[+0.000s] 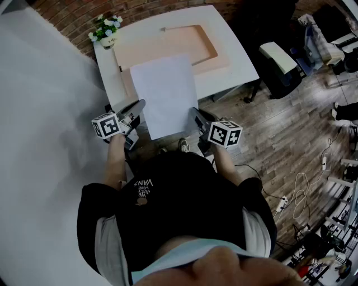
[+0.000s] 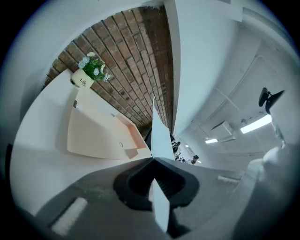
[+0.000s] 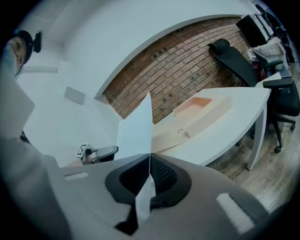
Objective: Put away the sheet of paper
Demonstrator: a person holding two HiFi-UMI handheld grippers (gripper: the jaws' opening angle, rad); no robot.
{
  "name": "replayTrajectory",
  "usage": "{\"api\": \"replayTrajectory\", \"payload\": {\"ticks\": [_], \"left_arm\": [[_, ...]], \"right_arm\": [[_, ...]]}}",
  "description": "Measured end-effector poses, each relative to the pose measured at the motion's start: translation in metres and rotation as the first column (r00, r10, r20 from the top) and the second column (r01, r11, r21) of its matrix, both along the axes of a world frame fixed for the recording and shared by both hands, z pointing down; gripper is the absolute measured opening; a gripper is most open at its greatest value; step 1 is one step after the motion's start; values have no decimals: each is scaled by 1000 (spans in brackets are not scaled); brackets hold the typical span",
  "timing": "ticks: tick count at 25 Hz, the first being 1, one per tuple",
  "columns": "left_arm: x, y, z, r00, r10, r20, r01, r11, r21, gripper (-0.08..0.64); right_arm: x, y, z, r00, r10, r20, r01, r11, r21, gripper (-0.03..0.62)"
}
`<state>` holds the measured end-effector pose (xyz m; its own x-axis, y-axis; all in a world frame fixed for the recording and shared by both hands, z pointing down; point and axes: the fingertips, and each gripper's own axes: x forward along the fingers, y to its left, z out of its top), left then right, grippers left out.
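Note:
A white sheet of paper (image 1: 165,94) hangs flat above the white table (image 1: 240,67), partly over a shallow peach tray (image 1: 208,51). My left gripper (image 1: 141,106) is shut on the sheet's near left edge, and my right gripper (image 1: 193,113) is shut on its near right edge. In the left gripper view the paper (image 2: 161,136) runs edge-on out of the closed jaws (image 2: 153,161). The right gripper view shows the same sheet (image 3: 137,127) pinched at the jaw tips (image 3: 150,156), with the left gripper (image 3: 96,153) beyond it.
A small potted plant (image 1: 106,31) stands at the table's far left corner, against a brick wall (image 1: 67,17). A black office chair (image 1: 279,64) sits right of the table on wooden flooring. Cables (image 1: 302,190) lie on the floor at the right.

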<state>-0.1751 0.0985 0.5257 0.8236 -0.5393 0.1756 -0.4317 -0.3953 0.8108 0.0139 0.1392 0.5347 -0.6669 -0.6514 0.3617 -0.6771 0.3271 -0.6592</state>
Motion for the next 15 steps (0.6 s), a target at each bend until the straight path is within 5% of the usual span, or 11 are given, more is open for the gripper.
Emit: {"api": "replayTrajectory", "payload": {"ticks": [15], "left_arm": [[16,-6,-9,999,-52,-6,52,999,13,0]], "right_arm": [[14,-16,-2,998,-70,1,70,997,18,2]]}}
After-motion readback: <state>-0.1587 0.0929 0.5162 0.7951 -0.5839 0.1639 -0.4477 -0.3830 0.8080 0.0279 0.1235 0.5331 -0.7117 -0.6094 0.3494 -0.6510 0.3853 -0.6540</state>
